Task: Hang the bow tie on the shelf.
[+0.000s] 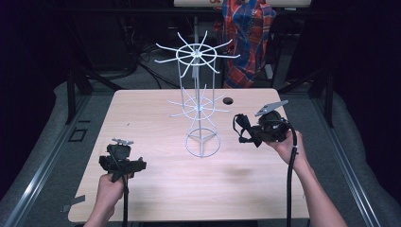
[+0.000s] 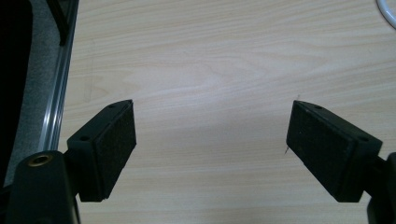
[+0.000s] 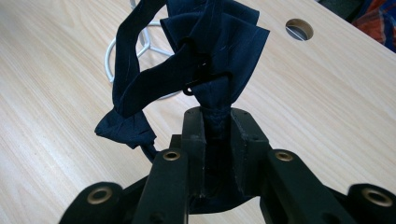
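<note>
While a dark bow tie [image 3: 196, 60] is clamped in the right gripper [image 3: 217, 126] beside the wire rack [image 1: 198, 101], hanging it is probably next; the left gripper [image 2: 210, 140] is held wide open over the bench [image 1: 156, 184].

wire rack [image 1: 199, 104] mid-table [image 1: 156, 189], left tongs [image 1: 124, 163] near-left, right tongs [image 1: 247, 130] right

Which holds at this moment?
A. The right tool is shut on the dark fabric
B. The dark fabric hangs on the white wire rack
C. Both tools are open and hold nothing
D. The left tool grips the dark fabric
A: the right tool clamps the dark blue fabric between its jaws, off the wire rack; the left tool is open over bare table.
</note>
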`<state>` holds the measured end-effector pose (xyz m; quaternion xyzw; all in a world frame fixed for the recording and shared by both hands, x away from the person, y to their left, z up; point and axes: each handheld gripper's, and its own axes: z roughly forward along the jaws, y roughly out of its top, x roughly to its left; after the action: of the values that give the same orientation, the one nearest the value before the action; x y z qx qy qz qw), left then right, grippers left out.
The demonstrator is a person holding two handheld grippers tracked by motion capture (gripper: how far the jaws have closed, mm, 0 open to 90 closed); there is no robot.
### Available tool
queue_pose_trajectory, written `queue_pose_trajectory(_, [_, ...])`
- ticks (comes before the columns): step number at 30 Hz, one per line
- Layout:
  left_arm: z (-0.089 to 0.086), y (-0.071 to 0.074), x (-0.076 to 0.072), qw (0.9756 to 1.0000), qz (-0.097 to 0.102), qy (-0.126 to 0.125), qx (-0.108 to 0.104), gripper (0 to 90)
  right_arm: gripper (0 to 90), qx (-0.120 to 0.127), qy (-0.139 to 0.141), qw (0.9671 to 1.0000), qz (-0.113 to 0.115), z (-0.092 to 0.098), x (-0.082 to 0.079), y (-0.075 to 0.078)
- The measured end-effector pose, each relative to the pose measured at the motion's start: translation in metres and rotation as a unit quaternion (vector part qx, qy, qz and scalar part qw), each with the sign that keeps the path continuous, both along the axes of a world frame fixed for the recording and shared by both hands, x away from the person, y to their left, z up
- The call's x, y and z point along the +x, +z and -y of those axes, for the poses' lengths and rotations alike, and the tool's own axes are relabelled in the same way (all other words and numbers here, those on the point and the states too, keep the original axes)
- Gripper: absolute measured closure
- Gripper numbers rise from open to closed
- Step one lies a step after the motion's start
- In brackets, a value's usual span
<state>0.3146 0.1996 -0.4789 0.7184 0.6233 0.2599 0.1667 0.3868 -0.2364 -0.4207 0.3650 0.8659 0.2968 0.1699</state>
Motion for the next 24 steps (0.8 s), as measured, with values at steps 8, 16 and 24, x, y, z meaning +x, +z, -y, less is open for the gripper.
queue_pose_trajectory(8, [0.001,0.000,0.000,1.0000,0.001,-0.002,0.001,16.2,77.0,0.010,0.000,0.9999,0.007,0.003,-0.002,0.006])
queue_pose_trajectory(16, [0.001,0.000,0.000,1.0000,0.000,-0.002,0.000,16.2,77.0,0.020,-0.001,0.9996,0.017,0.005,-0.003,0.015])
queue_pose_trajectory(24, [0.001,0.000,0.000,1.0000,0.000,-0.002,-0.001,16.2,77.0,0.031,0.005,0.9993,0.023,0.000,-0.001,0.020])
